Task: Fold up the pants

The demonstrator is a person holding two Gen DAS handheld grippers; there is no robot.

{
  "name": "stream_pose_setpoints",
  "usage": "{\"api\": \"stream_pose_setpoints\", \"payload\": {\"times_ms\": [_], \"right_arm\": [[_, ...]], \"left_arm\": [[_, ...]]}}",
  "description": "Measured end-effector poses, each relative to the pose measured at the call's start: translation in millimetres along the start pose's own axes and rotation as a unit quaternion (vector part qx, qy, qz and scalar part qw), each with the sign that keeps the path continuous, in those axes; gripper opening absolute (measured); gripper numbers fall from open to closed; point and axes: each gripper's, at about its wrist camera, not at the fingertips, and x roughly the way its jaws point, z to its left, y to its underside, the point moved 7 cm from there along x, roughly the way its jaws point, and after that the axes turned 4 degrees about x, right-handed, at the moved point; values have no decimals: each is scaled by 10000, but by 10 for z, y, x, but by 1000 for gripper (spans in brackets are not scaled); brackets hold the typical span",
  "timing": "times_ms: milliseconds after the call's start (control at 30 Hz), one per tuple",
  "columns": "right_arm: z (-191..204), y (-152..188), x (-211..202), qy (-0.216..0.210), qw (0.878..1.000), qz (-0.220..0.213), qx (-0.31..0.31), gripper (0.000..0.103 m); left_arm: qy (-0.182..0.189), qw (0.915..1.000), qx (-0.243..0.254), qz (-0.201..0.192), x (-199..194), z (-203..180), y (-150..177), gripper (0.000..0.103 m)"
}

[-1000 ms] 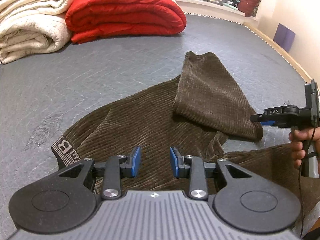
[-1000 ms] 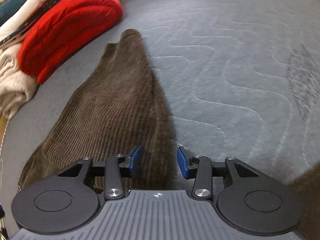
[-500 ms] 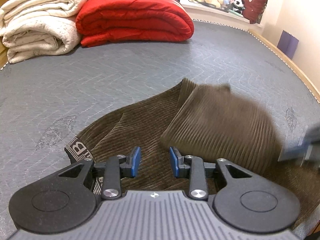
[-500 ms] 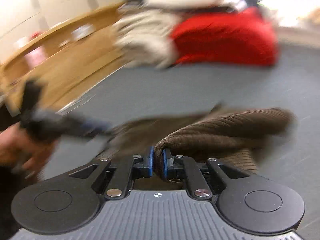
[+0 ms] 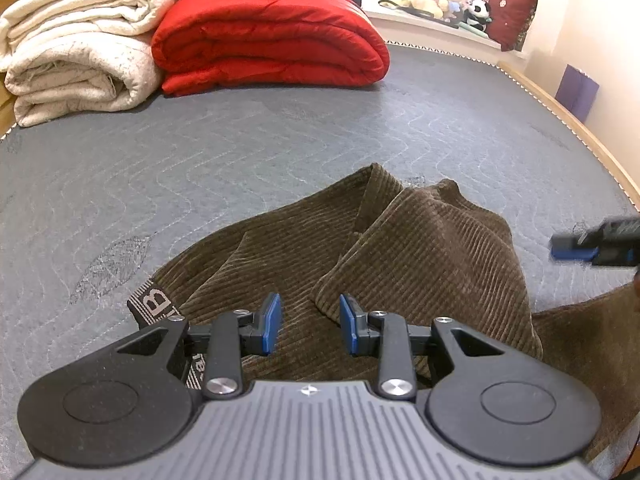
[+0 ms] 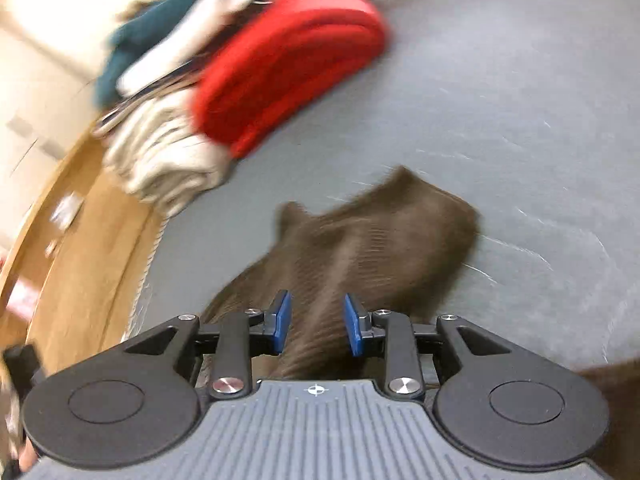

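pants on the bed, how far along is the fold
Early. Done: one leg of the brown corduroy pants lies doubled back over the rest on the grey mattress. In hand: nothing; the left gripper and right gripper are both open above the fabric. Left: the waistband end is still spread out and rumpled, and fabric trails off to the right, so smoothing and more folds likely remain.

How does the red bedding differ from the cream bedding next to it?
The red quilt looks smooth and puffy; the cream blanket looks matte and nubbly. The red quilt has nothing resting on it, while the cream blanket carries more folded bedding on top. Both are folded into thick bundles, side by side at the far end of the grey mattress.
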Motion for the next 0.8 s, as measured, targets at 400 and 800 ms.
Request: {"api": "stream_pose_setpoints", "payload": {"times_ms": [400,800], "right_arm": [[-77,-60,701,1409,9891,-394,-174,32],[714,-274,901,1773,9642,-1699,-1004,7]], "left_arm": [[120,9998,-171,-6,44,-10,-84,36],[47,9994,-338,-43,30,194,-87,36]]}}
